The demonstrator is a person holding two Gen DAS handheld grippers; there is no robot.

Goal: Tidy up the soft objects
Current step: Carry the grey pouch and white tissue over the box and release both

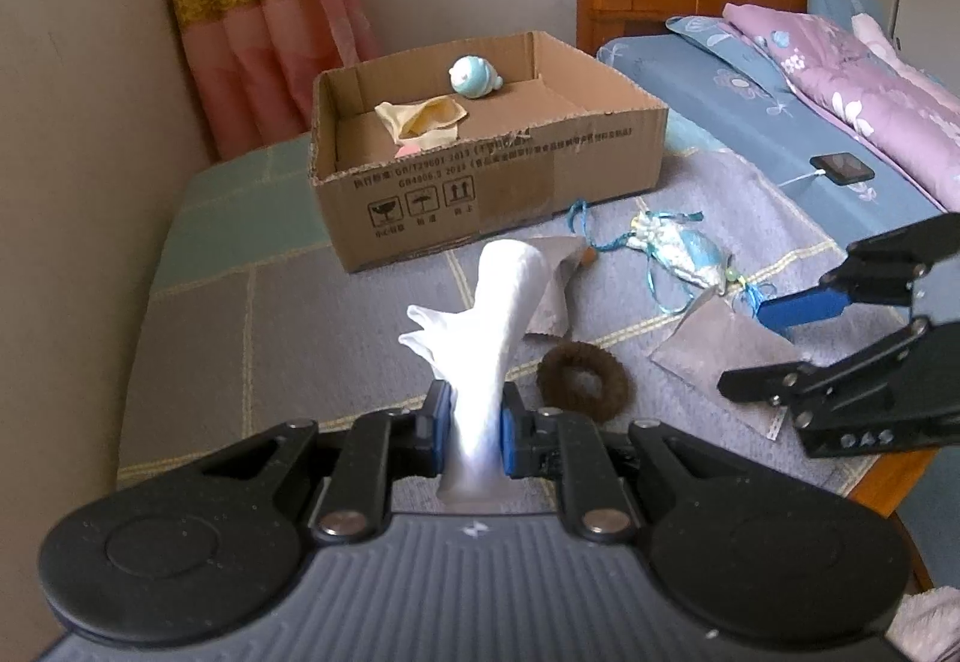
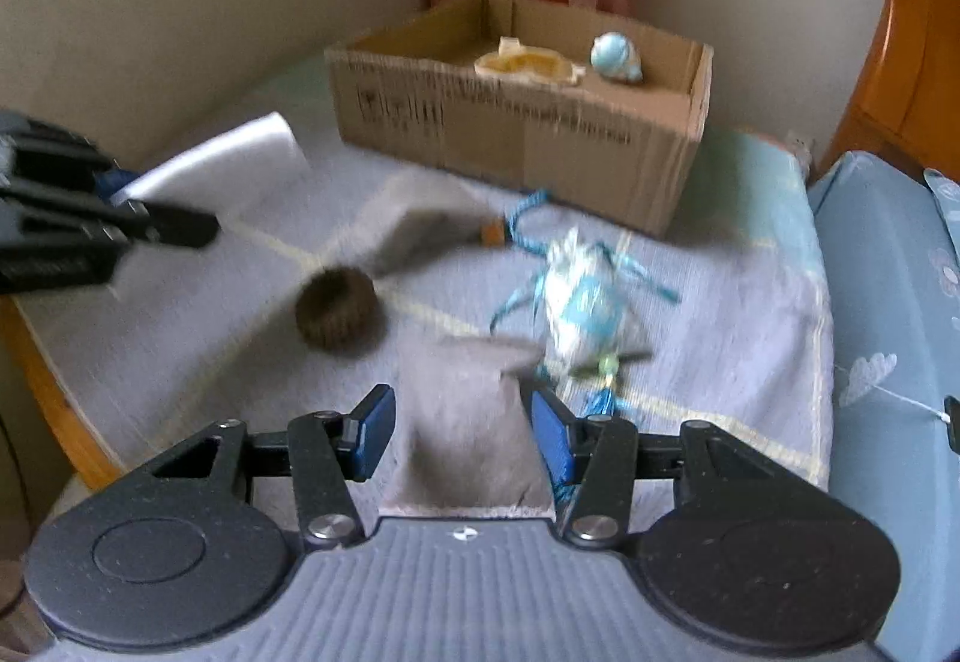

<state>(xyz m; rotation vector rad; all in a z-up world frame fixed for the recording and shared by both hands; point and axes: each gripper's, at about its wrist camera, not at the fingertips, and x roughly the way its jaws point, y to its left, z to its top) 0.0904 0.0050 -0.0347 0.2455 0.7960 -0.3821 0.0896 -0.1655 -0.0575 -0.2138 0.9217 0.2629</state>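
We count one cardboard box [image 1: 480,164], and inside it two soft things: one pale yellow cloth [image 1: 423,119] and one small blue plush toy [image 1: 474,75]. Outside the box, on the bed cover [image 1: 252,338], there are two grey cloths, one brown hair ring [image 1: 583,380] and one blue-white pouch with ribbons [image 1: 684,251].

Our left gripper [image 1: 474,422] has its fingers closed on one white sock [image 1: 504,314]. The sock stands up from the fingers, with its long axis going away from the camera toward the front wall of the box, and its open end is near that wall but above the bed cover.

Our right gripper [image 2: 462,428] has its fingers apart, one on each side of the near grey cloth [image 2: 468,422]. In the blurred right wrist view the pads look close to the cloth, and we cannot tell if they touch it. This cloth lies with its long axis pointing away from the gripper, toward the pouch just behind it. The far grey cloth [image 2: 420,218] lies between the hair ring and the box.

The box sits at the far part of the bed cover, close to the wall and the curtain [image 1: 264,2]. The wooden edge of the bed [image 2: 42,386] is near the left gripper in the right wrist view. Between the hair ring and that edge the cover is free.
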